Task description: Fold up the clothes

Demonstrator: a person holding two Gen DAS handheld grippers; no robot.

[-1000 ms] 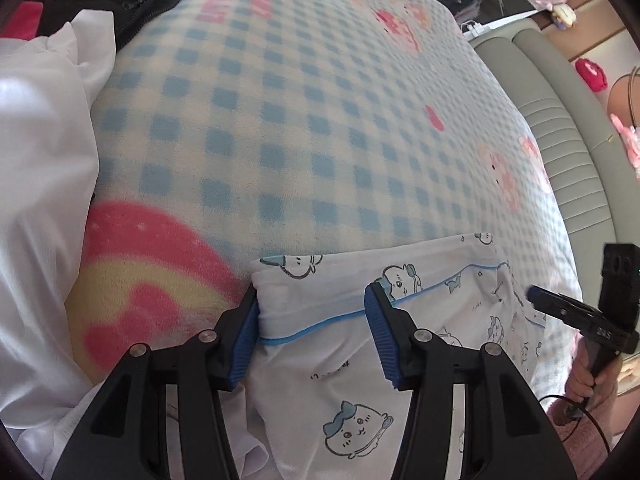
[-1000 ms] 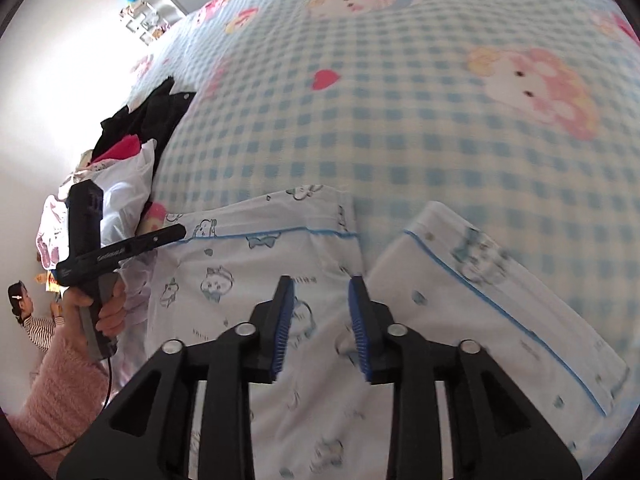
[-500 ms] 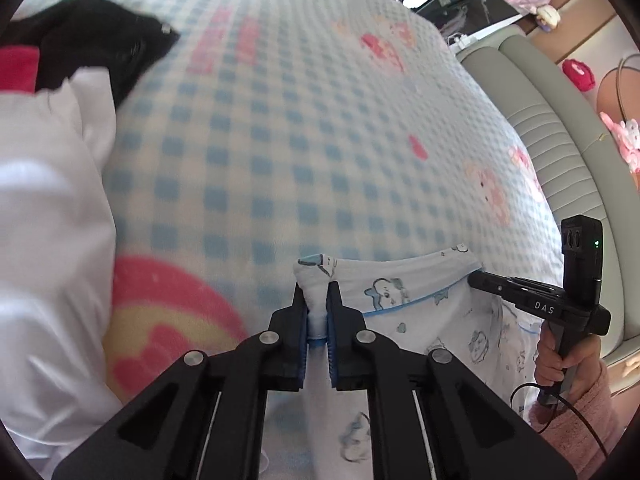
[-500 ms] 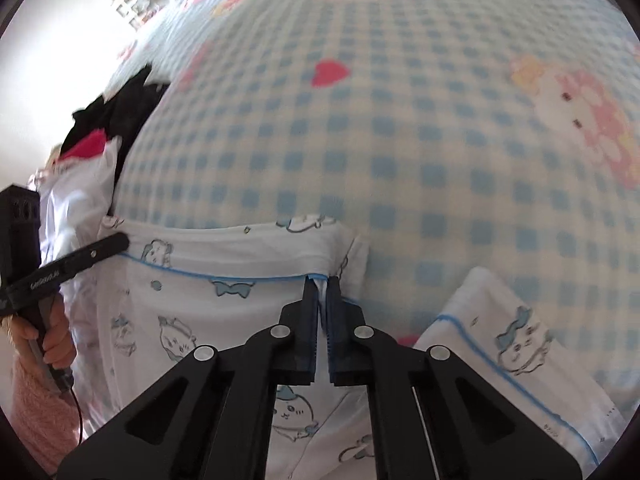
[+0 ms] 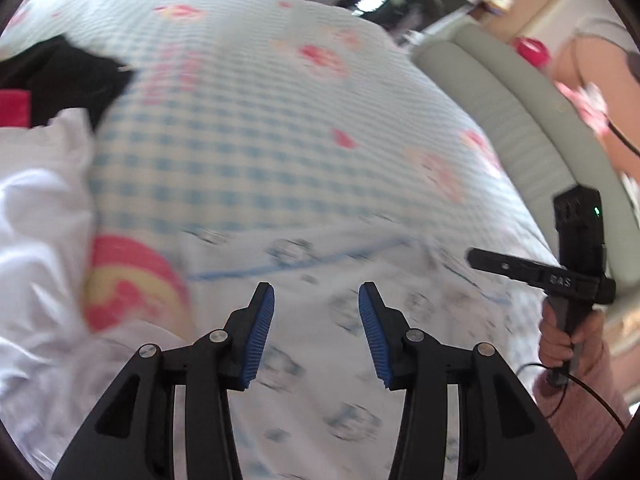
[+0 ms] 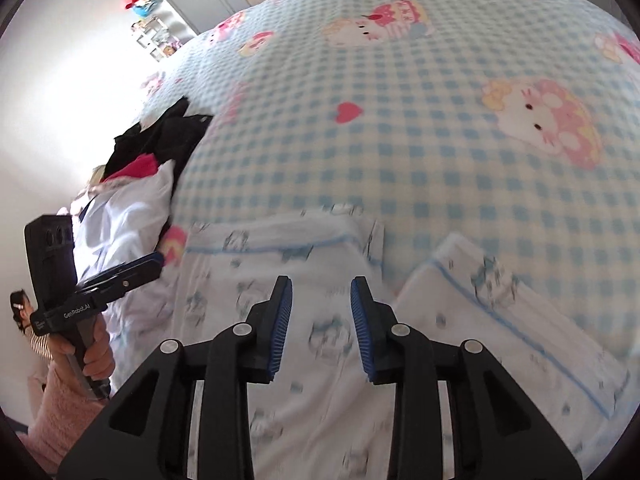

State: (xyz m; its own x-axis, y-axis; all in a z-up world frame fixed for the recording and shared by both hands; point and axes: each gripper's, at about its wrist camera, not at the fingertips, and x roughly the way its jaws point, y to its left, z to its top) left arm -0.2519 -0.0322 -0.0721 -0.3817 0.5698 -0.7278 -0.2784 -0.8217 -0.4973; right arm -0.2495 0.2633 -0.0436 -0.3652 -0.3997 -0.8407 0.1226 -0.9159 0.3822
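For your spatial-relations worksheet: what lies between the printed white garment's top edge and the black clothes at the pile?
In the right wrist view, checked bedspread and a white garment separate the printed garment from the black clothes.

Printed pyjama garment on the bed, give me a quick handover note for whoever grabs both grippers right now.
Left gripper: open, holding nothing, above the printed garment.
Right gripper: open, empty, above the same garment.
Garment lies spread on the checked blanket; a matching folded piece lies to its right.
A pile of other clothes sits to the left.
Done: one piece looks folded.
Left: fold this garment, then the pile.
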